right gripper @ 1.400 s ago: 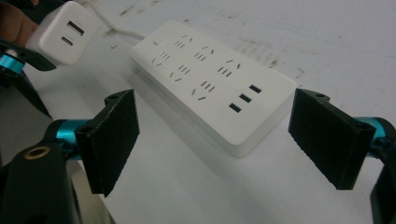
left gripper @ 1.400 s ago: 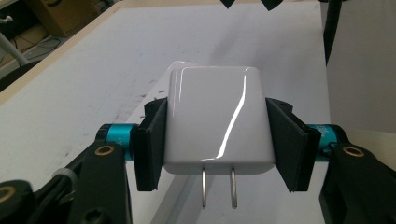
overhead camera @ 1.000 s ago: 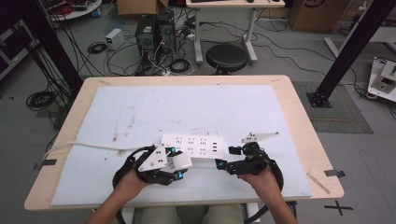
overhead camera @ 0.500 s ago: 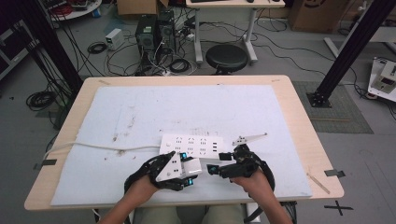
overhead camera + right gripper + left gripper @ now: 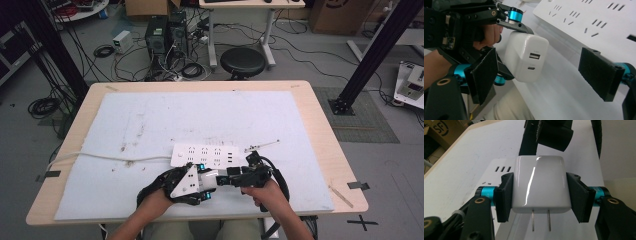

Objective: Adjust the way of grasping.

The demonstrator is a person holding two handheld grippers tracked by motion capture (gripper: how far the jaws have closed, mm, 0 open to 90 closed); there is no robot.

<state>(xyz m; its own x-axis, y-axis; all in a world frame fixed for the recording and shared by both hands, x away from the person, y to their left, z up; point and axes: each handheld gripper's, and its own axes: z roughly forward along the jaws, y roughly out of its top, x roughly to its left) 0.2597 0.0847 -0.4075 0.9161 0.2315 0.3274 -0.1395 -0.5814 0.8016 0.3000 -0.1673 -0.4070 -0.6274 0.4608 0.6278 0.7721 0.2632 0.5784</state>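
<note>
Your left gripper (image 5: 539,197) clamps the charger (image 5: 539,183) while your right gripper (image 5: 544,80) gapes wide (careless regrasping could drop it short of the power strip (image 5: 205,155)).

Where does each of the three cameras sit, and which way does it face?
High view: above the person's side, looking forward and down on the table; both forearms, left gripper and right gripper show.
Left gripper view: on the left gripper, looking along its fingers, shut on the charger.
Right gripper view: on the right gripper, its open fingers facing the charger; the left hand shows.
Shared: charger and power strip in both gripper views.
</note>
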